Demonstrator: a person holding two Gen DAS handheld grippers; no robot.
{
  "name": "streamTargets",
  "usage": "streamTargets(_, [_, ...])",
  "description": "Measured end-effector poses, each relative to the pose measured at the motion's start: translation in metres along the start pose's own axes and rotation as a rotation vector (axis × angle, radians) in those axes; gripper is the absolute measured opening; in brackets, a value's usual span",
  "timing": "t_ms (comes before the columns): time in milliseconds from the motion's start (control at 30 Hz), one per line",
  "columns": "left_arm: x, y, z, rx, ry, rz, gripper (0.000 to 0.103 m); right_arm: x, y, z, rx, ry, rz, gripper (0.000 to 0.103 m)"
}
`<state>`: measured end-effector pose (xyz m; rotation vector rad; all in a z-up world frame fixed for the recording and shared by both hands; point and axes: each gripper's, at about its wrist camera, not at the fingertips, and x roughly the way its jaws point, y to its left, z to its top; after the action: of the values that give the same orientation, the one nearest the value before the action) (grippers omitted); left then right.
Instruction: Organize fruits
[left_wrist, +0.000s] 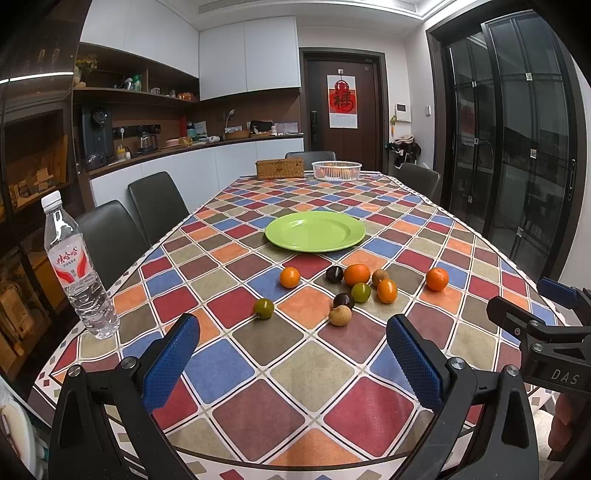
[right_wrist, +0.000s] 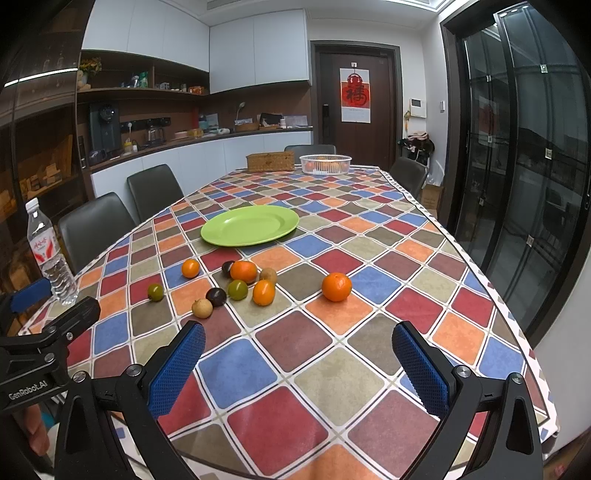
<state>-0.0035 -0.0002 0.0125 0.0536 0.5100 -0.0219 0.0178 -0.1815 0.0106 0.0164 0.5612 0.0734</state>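
Several small fruits lie loose on the checked tablecloth: oranges (left_wrist: 357, 274) (right_wrist: 336, 287), green ones (left_wrist: 264, 308) (right_wrist: 156, 292), dark ones (left_wrist: 334, 274) and tan ones (left_wrist: 340, 316). An empty green plate (left_wrist: 315, 231) (right_wrist: 249, 225) sits just behind them. My left gripper (left_wrist: 291, 354) is open and empty, hovering near the table's front, short of the fruits. My right gripper (right_wrist: 299, 358) is open and empty too, beside it on the right, with the lone orange ahead.
A water bottle (left_wrist: 75, 269) (right_wrist: 50, 254) stands at the table's left edge. A wicker box (left_wrist: 279, 168) and a white basket (left_wrist: 336, 170) sit at the far end. Chairs (left_wrist: 157, 206) line the left side and far end.
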Motion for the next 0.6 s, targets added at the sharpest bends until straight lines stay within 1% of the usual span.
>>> streamTargets(367, [-0.001, 0.0007, -0.0008, 0.0, -0.002, -0.001, 0.103, -0.0004, 0.0003, 0.0001, -0.001, -0.002, 0.0, 0.102])
streamTargets(600, [-0.0012, 0.0007, -0.0019, -0.003, 0.0, -0.002, 0.103, 0.0039, 0.0019, -0.0067, -0.002, -0.003, -0.002, 0.102])
